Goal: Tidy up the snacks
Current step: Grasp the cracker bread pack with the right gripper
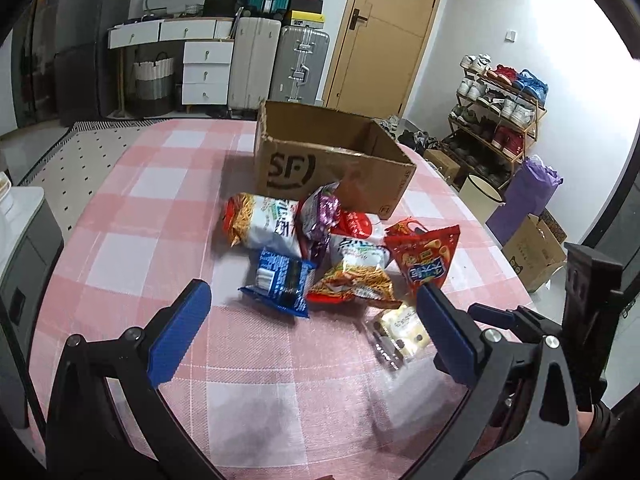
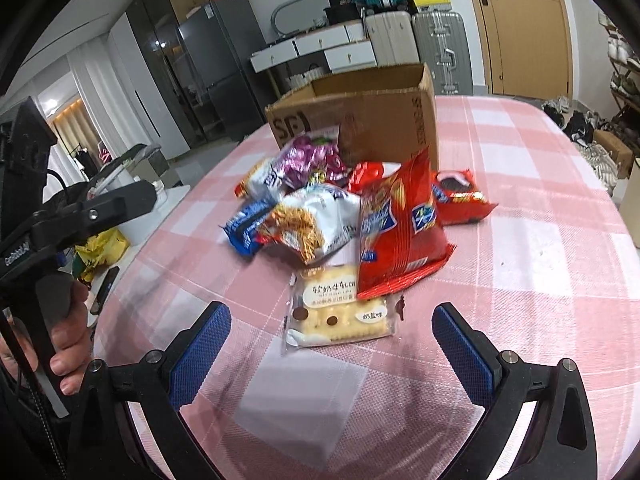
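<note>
Left tool [image 1: 308, 312] wide open, empty; right tool [image 2: 332, 344] likewise, lined up on cracker packet [image 2: 340, 312] | snack pile [image 1: 320, 248] mid-worktop, touching open box [image 1: 332, 160] (its likely destination)

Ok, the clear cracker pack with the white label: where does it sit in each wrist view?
Left wrist: cracker pack lower right, beside the right blue pad, nearest item of the pile.
Right wrist: cracker pack centre, just ahead of the open jaws, its far edge under the big red bag.
Shared landmark: cardboard box behind the pile.
</note>
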